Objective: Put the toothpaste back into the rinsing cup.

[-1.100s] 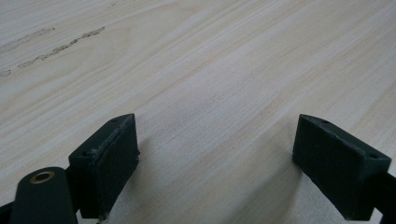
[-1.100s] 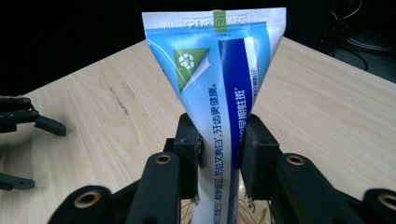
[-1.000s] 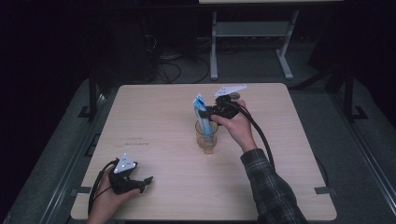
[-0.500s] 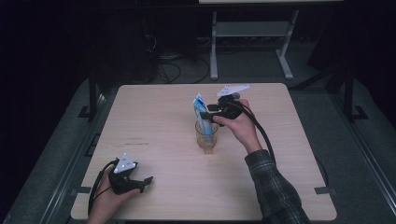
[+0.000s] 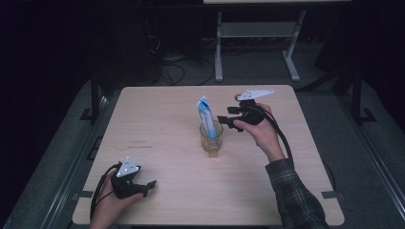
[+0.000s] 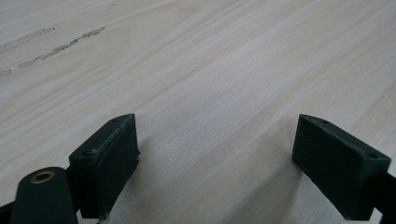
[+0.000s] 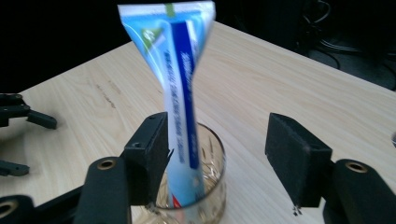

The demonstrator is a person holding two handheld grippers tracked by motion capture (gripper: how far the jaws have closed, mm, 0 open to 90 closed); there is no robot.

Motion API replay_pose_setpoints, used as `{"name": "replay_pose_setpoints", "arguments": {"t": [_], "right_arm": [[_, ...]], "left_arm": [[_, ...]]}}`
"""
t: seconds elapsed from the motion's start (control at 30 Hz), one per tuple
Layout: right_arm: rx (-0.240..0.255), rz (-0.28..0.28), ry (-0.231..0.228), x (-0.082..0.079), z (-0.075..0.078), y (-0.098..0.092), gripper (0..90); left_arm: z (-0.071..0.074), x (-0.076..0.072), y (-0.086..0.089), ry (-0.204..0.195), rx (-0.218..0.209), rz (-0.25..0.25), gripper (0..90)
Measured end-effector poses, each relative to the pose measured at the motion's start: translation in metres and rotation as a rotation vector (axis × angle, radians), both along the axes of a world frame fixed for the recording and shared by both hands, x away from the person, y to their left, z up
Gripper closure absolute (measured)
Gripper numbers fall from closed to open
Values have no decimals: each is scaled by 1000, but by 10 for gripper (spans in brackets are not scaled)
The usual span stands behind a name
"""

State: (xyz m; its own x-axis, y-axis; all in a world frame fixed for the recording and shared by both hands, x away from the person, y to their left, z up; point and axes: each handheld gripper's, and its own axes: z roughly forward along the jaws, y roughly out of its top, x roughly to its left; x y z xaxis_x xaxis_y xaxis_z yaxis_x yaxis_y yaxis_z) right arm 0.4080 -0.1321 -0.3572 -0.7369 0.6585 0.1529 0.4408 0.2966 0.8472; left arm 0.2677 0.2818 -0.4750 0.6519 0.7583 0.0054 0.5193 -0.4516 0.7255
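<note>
Wooden table (image 5: 167,119), dark room around it. Near the middle stands a clear glass (image 5: 211,139) with a blue-and-white tube (image 5: 206,115) upright in it, crimped end up, leaning slightly.

Right gripper (image 5: 224,119) held just beside the glass on its right, in the person's right hand (image 5: 260,131), plaid sleeve (image 5: 296,195) below. From above, its jaws are hard to read. The right gripper view settles it: jaws spread wide, nothing between them touching either pad, the tube (image 7: 180,93) and glass (image 7: 201,186) just beyond them (tube's print is blurred, unreadable). That view also catches the other gripper, far off at its left edge.

Left gripper (image 5: 147,186) near the table's front left corner, in the left hand (image 5: 112,205), well apart from the glass. Left gripper view: jaws wide open, low over bare wood grain (image 6: 210,70), some faint scuff marks (image 6: 60,39) farther off.
</note>
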Motion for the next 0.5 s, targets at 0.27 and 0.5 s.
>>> {"name": "replay_pose_setpoints", "arguments": {"t": [0.27, 0.5], "right_arm": [[-60, -44, 22, -12, -15, -17, 365], [-69, -72, 39, -24, -27, -34, 359]], "left_arm": [[0, 0, 0, 0, 0, 0, 134], [0, 0, 0, 1, 0, 0, 134]]}}
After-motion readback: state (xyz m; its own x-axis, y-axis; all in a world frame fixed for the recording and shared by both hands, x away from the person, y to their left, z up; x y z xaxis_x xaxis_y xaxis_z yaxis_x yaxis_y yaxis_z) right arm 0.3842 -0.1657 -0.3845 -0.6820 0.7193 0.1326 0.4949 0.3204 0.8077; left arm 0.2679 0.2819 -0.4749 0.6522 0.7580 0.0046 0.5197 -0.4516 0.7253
